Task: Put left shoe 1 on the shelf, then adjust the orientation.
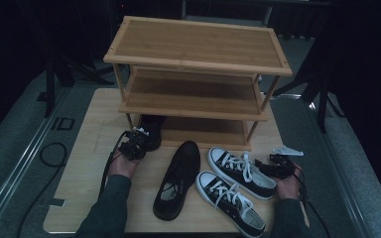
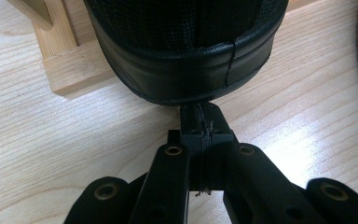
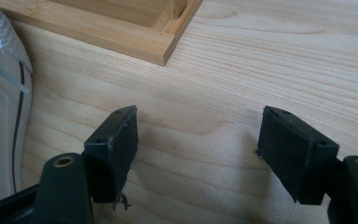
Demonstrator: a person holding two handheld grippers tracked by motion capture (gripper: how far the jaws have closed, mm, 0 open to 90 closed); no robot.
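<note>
Fingers of the left gripper (image 2: 200,128) are pressed together with nothing between them, tips touching the heel of a black shoe (image 2: 186,51) on the rack's (image 1: 198,47) bottom shelf (toe end hidden). Right gripper (image 3: 198,154) rests open on the desk (image 3: 261,56), beside the sneakers (image 1: 240,171).
</note>
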